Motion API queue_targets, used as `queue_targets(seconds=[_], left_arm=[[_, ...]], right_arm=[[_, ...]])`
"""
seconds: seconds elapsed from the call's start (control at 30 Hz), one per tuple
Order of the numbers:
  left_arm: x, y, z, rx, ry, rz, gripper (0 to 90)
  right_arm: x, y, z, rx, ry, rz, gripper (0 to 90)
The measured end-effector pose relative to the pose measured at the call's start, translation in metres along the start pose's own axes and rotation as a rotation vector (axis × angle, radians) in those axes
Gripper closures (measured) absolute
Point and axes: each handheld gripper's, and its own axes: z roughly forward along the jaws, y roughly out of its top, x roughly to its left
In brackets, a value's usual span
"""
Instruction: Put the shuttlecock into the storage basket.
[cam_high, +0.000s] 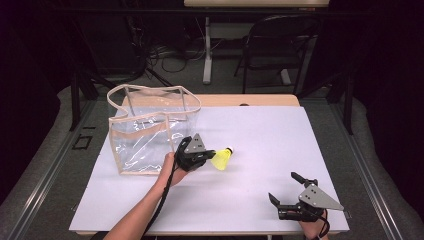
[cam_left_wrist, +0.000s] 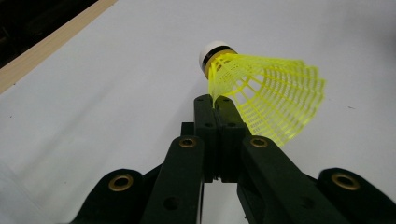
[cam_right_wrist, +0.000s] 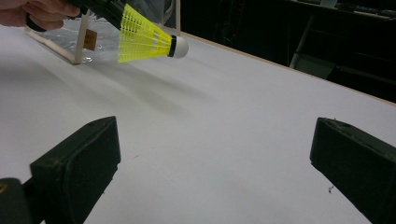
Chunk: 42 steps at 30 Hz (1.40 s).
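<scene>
Toward the left edge of the white table top (cam_high: 250, 200), near its far side, stands a clear plastic tote bag (cam_high: 145, 137) with cream trim and thin handles, upright and open at the top. In the right gripper view the same bag sits at the far upper left, behind the shuttlecock.

Just to the right of the bag's near corner is the left gripper (cam_high: 206, 156), held in a hand (cam_high: 171, 167) whose forearm comes up from the near edge. Its jaws are pressed together on the rim of a yellow shuttlecock (cam_high: 221, 159); in the left gripper view the two black jaws meet on the edge of the mesh skirt of the shuttlecock (cam_left_wrist: 261, 98), with the skirt flaring off to the right and the white cork with its dark band pointing away. From above, the shuttlecock lies roughly at the middle of the table, cork toward the right edge. In the right gripper view the shuttlecock (cam_right_wrist: 147, 41) hangs clear of the surface, with its shadow on the white top below it, so it is lifted rather than resting.

Well apart from all this, at the near right corner of the table, the right gripper (cam_high: 283, 188) is held low over the surface. Its jaws stand wide apart with nothing between them, only bare table showing in the gap.
</scene>
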Motion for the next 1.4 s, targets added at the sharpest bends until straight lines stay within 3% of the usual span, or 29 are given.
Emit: queue_targets(seconds=[0.33, 1.4], left_arm=[[0.005, 0.001, -0.007, -0.013, 0.02, -0.021, 89.8], [0.013, 0.007, -0.025, -0.061, 0.059, -0.03, 89.8]], right_arm=[[0.0, 0.0, 0.0, 0.004, 0.0, 0.002, 1.3], [0.002, 0.001, 0.002, 0.003, 0.01, -0.002, 1.3]])
